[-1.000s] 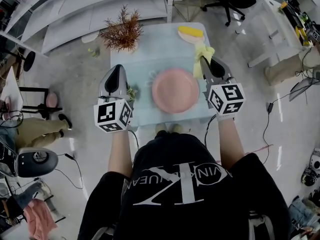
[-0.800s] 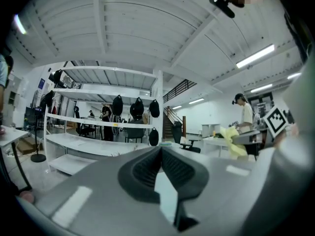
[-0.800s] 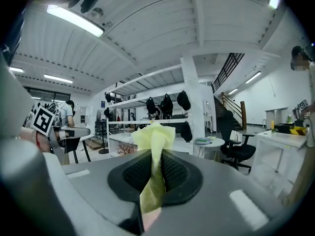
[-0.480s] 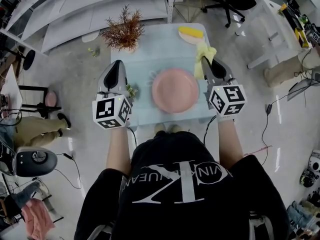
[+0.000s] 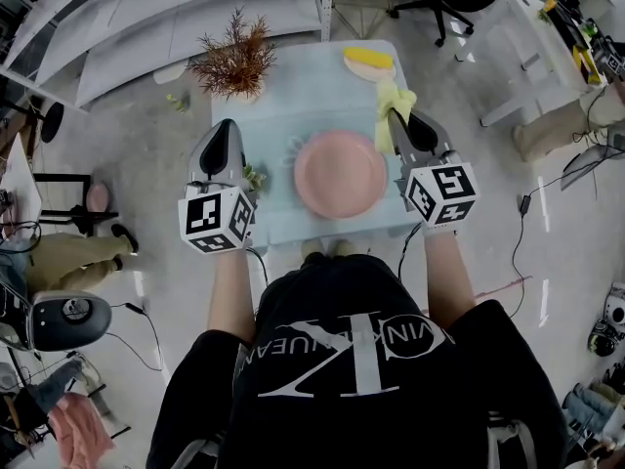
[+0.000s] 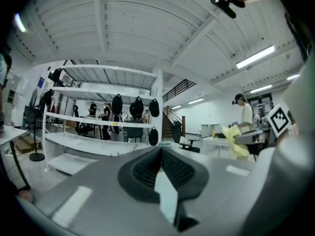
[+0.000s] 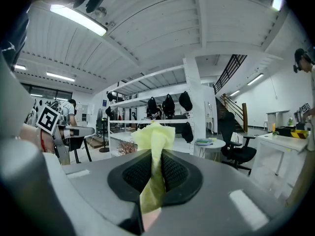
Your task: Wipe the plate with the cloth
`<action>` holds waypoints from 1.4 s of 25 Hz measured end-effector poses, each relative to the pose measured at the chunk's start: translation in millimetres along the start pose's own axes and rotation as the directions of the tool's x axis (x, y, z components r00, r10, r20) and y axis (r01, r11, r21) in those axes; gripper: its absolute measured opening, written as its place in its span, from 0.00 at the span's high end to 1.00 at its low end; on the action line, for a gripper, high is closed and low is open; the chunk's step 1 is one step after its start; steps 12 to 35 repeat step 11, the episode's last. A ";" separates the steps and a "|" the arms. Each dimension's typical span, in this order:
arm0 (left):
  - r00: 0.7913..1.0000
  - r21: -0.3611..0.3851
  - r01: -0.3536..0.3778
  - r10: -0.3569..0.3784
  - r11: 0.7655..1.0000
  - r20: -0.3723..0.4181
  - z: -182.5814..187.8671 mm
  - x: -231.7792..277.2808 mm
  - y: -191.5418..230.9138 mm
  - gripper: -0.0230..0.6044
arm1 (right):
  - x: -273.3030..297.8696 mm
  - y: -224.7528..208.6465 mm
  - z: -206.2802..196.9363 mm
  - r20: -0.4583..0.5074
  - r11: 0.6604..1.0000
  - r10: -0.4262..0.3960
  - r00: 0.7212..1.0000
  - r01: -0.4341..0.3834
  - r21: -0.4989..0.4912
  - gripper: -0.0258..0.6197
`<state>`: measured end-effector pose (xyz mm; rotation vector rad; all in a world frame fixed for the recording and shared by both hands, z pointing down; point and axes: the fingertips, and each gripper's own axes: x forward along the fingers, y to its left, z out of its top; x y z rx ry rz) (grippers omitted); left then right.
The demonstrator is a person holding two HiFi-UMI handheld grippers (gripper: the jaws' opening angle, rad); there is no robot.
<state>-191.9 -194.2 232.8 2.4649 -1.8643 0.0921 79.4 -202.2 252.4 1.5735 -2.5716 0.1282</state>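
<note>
as i stand watching, the person faces a small pale-blue table (image 5: 278, 115) with a pink plate (image 5: 340, 174) lying flat near its front edge, bare and roughly midway between the two tools. a dried plant (image 5: 236, 62) stands at the table's far left corner, well apart from the plate.

the left gripper (image 5: 226, 130) hangs over the table's left side, just beside the plate but not touching it. from its own camera its jaws meet at the tips with nothing between them (image 6: 161, 154).

the right gripper (image 5: 395, 117) sits at the plate's far right edge, and it has the cloth. its jaws are squeezed onto a fold of the yellow cloth (image 7: 153, 146), the loose end poking out past the tips. from above, the cloth (image 5: 394, 104) juts beyond the tips over the table, beside the plate rather than on it.

to my eye the pickup is done and the wiping hasn't begun. the next move looks like swinging the right gripper inward and lowering it until the cloth's free end presses on the pink surface, then sweeping across. the plate is light and unheld, so it may slide; the empty left gripper could steady its rim.
</note>
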 end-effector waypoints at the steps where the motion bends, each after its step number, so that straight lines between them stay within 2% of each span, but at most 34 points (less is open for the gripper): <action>1: 1.000 -0.001 0.000 0.000 1.000 -0.002 -0.9 0.1 0.3 0.96 | 0.2 0.2 -0.4 -0.001 1.000 0.000 1.000 0.000 0.000 0.90; 35: 1.000 -0.005 -0.003 0.003 1.000 -0.006 -4.1 3.2 5.9 0.96 | 5.8 3.5 -4.2 -0.003 1.000 0.007 1.000 -0.007 0.001 0.90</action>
